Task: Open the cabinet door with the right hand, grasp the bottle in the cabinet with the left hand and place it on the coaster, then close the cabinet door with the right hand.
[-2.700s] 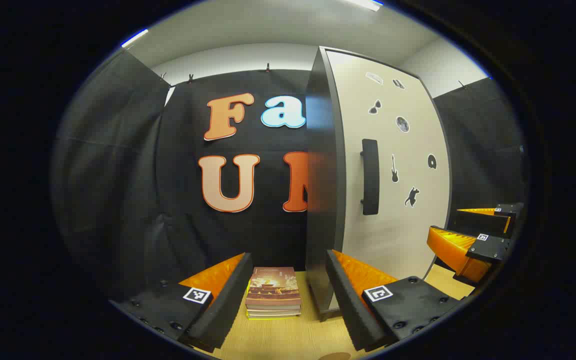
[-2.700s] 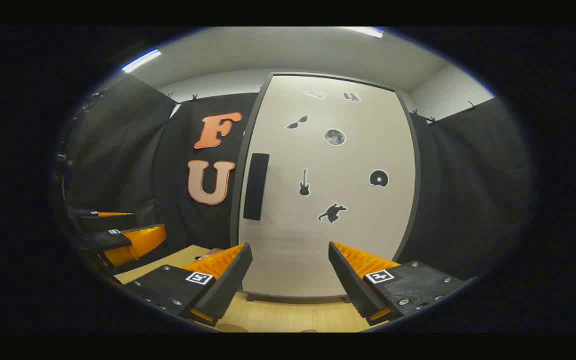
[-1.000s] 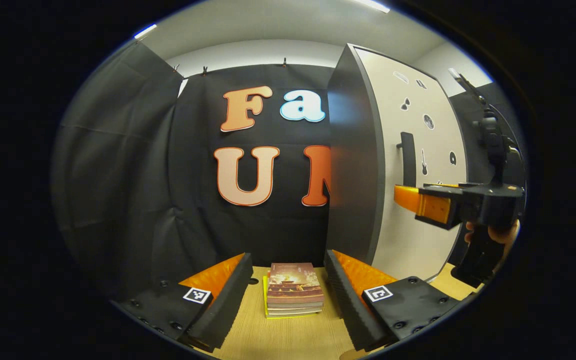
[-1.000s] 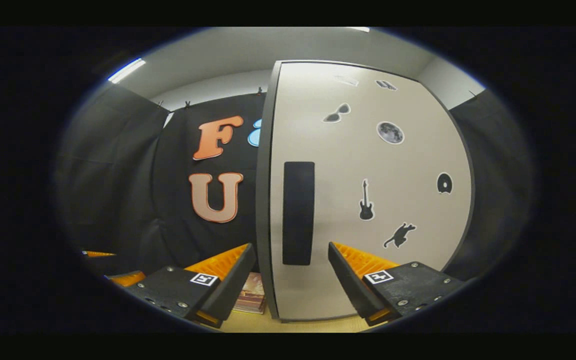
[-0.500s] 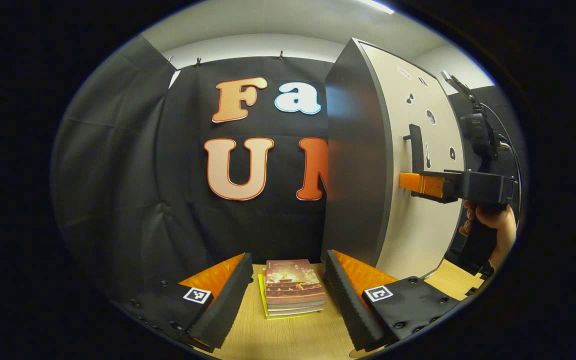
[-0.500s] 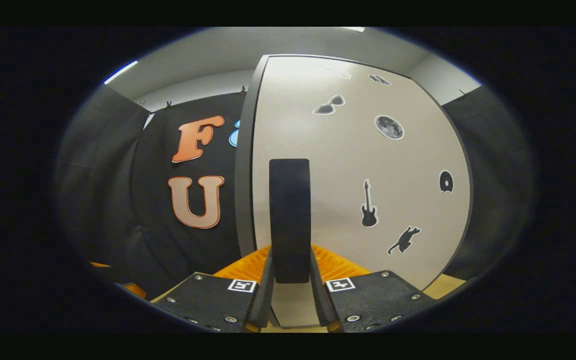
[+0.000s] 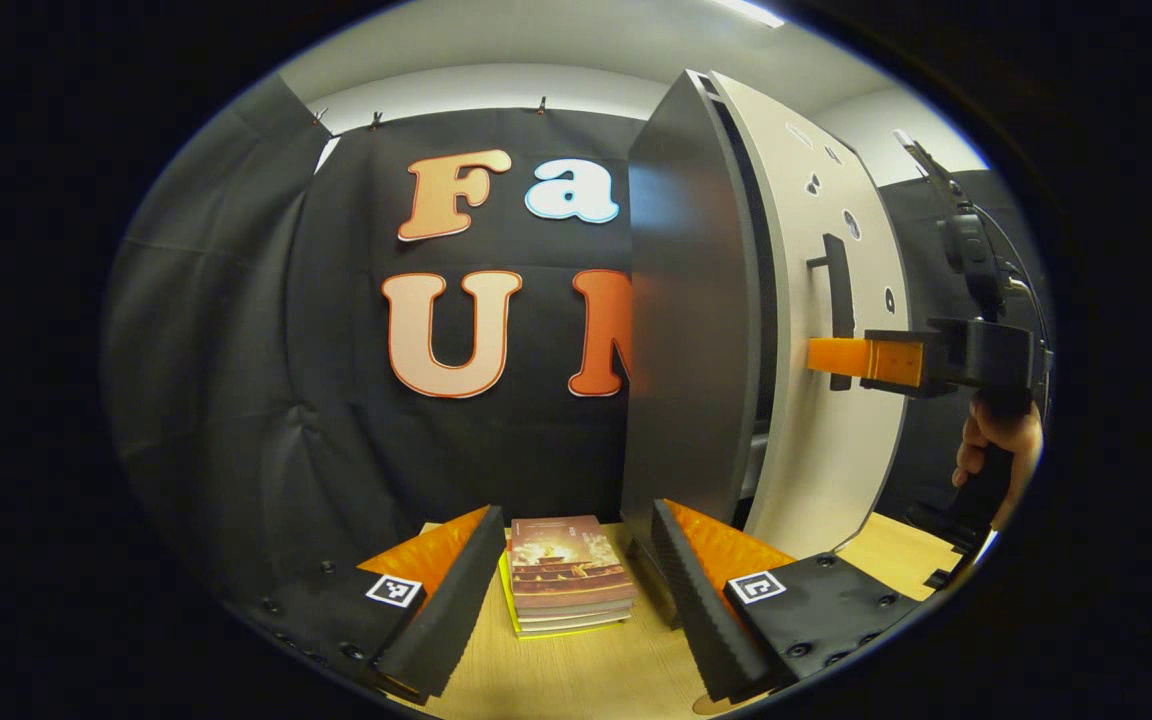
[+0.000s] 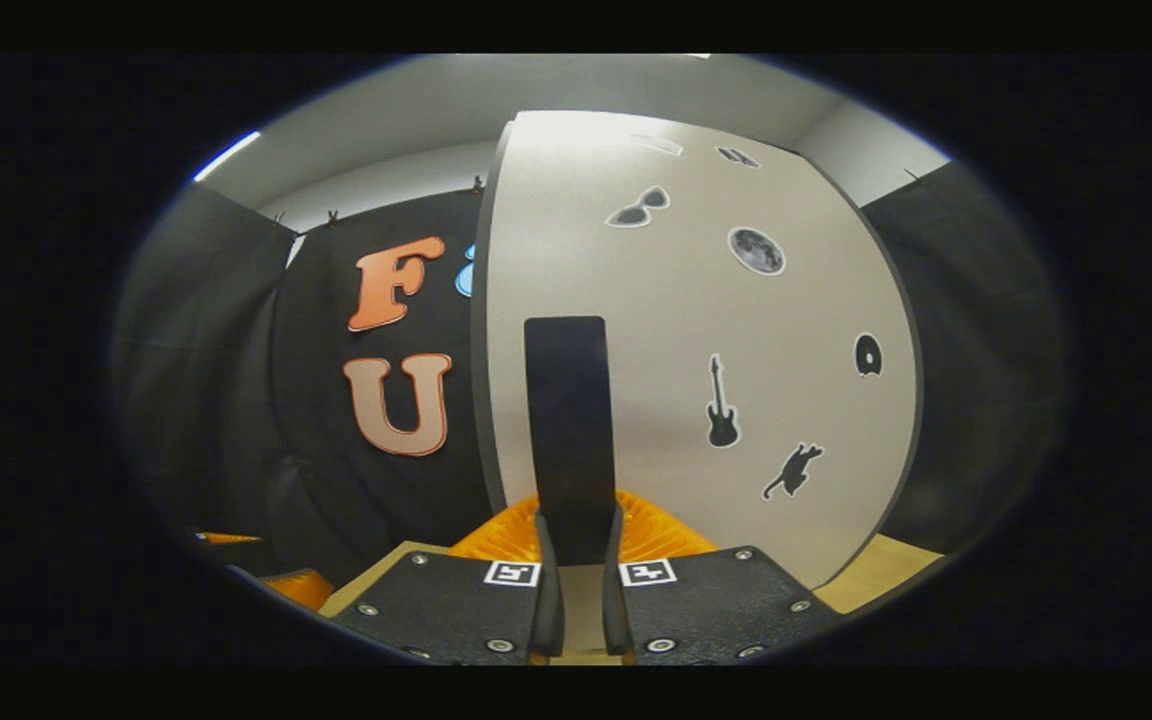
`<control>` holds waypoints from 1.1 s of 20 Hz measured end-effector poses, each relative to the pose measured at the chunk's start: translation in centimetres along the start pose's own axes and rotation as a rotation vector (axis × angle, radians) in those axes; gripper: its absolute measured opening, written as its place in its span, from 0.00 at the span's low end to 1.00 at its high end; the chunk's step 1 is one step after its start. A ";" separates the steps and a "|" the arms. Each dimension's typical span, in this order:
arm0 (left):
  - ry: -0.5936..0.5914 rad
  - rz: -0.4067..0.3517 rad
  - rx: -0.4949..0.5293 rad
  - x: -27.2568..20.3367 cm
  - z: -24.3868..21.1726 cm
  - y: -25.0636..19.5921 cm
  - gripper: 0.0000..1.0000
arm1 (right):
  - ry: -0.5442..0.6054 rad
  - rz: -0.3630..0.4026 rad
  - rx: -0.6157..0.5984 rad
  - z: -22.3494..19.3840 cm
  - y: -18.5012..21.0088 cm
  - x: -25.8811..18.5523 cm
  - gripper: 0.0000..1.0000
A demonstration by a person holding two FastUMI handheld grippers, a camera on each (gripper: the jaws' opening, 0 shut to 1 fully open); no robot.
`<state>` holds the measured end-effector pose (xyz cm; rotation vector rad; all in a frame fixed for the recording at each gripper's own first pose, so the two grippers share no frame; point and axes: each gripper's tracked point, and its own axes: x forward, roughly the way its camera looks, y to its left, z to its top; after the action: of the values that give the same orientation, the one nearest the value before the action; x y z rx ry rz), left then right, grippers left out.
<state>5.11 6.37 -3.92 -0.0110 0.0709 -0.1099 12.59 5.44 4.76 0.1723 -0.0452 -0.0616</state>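
Observation:
The cabinet stands on the table with its dark side toward the left gripper view. Its cream door carries small black stickers and stands slightly ajar, with a narrow dark gap along its handle edge. My right gripper is shut on the lower part of the black vertical handle. In the left gripper view that right gripper reaches in level from the right, held by a hand. My left gripper hangs open over the table left of the cabinet. The cabinet's inside is hidden.
A stack of books lies on the wooden table between my left gripper's fingers, close to the cabinet's base. Black cloth walls close in the back and both sides. In the right gripper view the door spreads across the middle.
My right gripper moved up to the handle and shut on it. The door has since swung out a little, showing a gap. My left gripper has stayed open near the books.

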 end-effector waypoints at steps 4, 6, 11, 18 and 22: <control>-0.026 0.026 0.022 -1.3 1.3 -2.3 0.96 | 0.008 0.055 0.006 0.5 -0.4 -2.1 0.17; -0.040 0.042 0.006 -3.1 1.4 -4.5 0.95 | 0.009 0.097 0.015 0.8 -0.5 -3.0 0.17; -0.051 0.112 -0.017 -7.9 1.8 -8.7 0.94 | 0.014 0.195 0.028 1.6 -1.5 -5.6 0.12; -0.065 0.230 -0.012 -14.4 1.5 -12.8 0.96 | 0.025 0.286 0.104 2.8 -4.5 -9.5 0.14; -0.075 0.209 0.003 -15.0 1.9 -15.5 0.94 | 0.053 0.340 0.157 3.3 -6.2 -11.0 0.15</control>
<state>-11.32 -7.39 -0.72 -0.0049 -0.0037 0.0989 1.07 -0.48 6.45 0.3209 -0.0261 0.2860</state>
